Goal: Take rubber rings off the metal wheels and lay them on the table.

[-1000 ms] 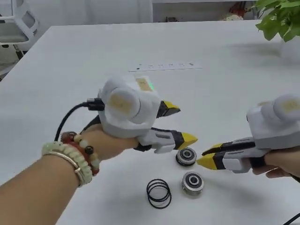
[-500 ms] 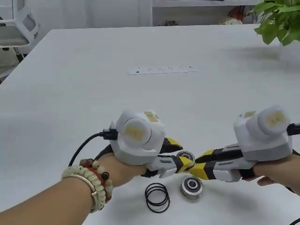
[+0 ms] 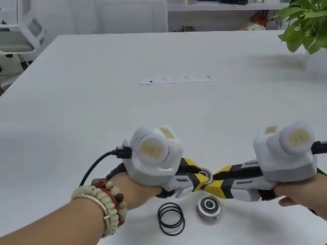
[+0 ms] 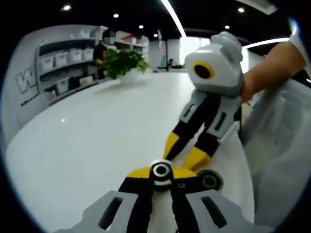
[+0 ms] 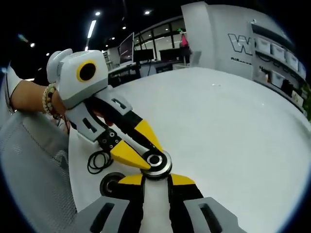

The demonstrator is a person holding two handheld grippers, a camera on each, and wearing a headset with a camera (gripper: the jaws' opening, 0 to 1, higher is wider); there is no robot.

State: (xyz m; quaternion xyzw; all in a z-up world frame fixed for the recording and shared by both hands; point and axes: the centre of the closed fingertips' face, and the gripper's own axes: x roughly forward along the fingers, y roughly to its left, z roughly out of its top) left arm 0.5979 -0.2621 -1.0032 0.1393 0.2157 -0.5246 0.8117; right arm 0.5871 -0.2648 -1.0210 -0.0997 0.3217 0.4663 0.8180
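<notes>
Jaws now together at wheel (image 3: pixel 204 175)

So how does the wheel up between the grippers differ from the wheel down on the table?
The raised wheel is off the table, held in the left gripper with the right gripper at its edge; the loose wheel lies flat, touched by neither. In the head view yellow tips half hide the raised wheel, while the loose wheel is in plain sight. Both are small round metal wheels with dark centres.
</notes>
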